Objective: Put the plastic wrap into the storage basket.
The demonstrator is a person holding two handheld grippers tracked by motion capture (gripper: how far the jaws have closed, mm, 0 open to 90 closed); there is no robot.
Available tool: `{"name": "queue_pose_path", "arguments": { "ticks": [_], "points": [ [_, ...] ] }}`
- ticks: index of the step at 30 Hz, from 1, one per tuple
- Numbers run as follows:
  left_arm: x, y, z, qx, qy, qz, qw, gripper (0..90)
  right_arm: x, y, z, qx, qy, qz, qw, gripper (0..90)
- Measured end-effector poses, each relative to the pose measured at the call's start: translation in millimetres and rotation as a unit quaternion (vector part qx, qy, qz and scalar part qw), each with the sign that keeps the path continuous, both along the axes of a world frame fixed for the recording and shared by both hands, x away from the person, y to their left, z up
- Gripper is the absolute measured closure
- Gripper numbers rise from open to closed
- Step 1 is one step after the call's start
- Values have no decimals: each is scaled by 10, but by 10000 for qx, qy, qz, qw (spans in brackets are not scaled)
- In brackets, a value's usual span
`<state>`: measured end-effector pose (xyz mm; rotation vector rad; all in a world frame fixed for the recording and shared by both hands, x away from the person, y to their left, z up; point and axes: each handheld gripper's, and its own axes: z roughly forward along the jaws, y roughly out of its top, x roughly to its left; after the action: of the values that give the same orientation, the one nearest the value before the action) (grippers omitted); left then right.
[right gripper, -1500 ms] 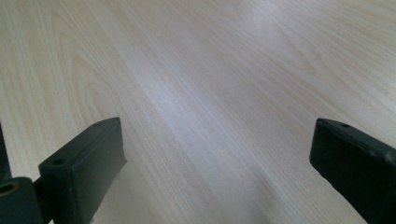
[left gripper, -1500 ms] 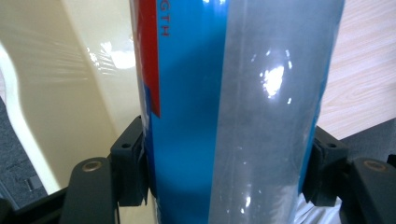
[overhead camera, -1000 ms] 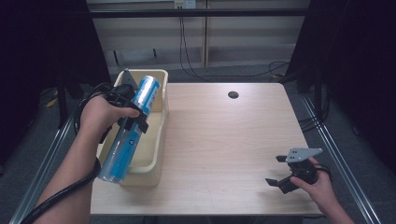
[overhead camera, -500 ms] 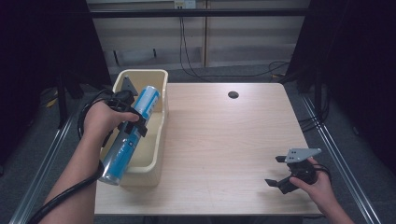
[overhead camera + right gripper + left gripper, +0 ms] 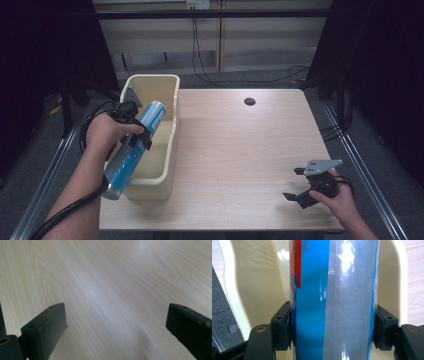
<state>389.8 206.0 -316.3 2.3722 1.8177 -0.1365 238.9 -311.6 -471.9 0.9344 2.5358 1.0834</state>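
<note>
Left gripper (image 5: 141, 136) squeezing tight on a long blue can (image 5: 134, 150), pads pressed on both sides of it. Blue can tilted over the cream plastic bin (image 5: 167, 130) at the left side of the wooden table (image 5: 240, 150), bottom end poking out past the near rim. Right gripper (image 5: 296, 184) wide open, holding nothing, low over bare table near the right corner

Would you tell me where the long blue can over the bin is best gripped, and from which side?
Grip the blue can at mid-length, across its round wall, coming from its side, as the left gripper does now. It lies slanted over the cream bin, so a middle grip likely balances both ends, and the straight wall gives the pads even seats.
</note>
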Motion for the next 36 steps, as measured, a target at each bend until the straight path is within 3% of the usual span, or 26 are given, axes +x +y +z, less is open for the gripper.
{"name": "queue_pose_path", "arguments": {
  "ticks": [4, 17, 20, 28, 36],
  "points": [
    [2, 22, -57, 104, 9, -25, 9999, 321, 0, 14, -9, -7, 27, 23, 10000, 31],
    [32, -3, -217, 149, 136, -105, 9997, 321, 5, 28, -28, -43, 33, 18, 10000, 31],
    [29, -5, -233, 84, 139, -80, 9998, 320, 6, 29, -30, -43, 44, 26, 10000, 31],
    [33, -9, -246, 202, 157, -176, 9995, 320, 4, 38, -35, -50, 56, 69, 9999, 31],
    [46, -16, -257, 234, 215, -116, 9994, 319, 7, 41, -38, -54, 48, 89, 9999, 31]
  ]
}}
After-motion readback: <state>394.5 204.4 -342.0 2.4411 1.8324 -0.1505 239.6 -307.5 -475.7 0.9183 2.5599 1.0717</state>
